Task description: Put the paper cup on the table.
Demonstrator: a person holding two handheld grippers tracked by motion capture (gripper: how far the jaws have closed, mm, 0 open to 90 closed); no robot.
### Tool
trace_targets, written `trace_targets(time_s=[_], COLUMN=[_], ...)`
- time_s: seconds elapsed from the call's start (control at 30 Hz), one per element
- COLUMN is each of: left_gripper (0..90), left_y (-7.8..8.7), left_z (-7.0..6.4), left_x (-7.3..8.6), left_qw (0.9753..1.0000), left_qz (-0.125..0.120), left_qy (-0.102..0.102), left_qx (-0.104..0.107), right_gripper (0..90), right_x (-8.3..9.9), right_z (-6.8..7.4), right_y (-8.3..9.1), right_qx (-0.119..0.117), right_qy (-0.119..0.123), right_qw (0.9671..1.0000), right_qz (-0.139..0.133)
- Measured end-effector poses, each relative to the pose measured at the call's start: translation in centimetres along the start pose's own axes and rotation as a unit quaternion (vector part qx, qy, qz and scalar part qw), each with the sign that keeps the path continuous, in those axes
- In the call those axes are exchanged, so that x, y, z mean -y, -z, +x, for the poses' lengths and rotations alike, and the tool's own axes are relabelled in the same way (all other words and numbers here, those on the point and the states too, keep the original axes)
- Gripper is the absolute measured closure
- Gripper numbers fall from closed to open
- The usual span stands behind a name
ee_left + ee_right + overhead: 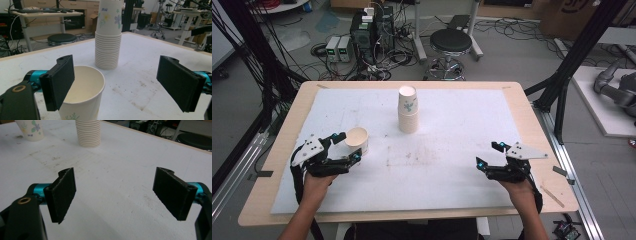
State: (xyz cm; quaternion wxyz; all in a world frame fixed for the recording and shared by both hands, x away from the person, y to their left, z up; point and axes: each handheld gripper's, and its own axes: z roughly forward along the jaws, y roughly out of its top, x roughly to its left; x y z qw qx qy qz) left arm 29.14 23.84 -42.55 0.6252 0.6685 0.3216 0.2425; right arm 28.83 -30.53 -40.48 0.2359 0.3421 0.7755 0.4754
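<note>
A stack of paper cups [408, 109] with a flower print stands upright at the middle of the white sheet [452, 125]. One single paper cup [357, 139] stands upright to its left. My left gripper [349, 146] is open, its jaws wide apart, and the single cup [82, 95] sits just ahead of its left jaw, between the two jaws' lines, touching neither as far as I can see. The stack [108, 37] rises farther off. My right gripper [490, 154] is open over bare sheet at the right, with the stack [88, 133] and the single cup [30, 129] far ahead.
The sheet covers a wooden table [532, 130]. Beyond the far edge are a black stool [451, 42], electronics boxes [371, 30] and tangled cables on the floor. Black frame posts [562, 95] stand at the right side.
</note>
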Motion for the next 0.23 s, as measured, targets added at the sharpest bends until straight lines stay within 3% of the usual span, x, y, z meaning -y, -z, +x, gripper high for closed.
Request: trace_targets(time_s=[0.23], left_gripper=[14.9], left_y=[0.39], left_z=[0.17], left_x=[0.01], left_qw=[1.0], left_qz=[0.0], left_qy=[-0.001], left_qx=[-0.006], right_gripper=[19.0], right_x=[-0.09], right_z=[-0.11], right_y=[-0.05], right_qx=[0.0], right_qy=[-0.001], right_qw=[1.0], right_qz=[-0.007])
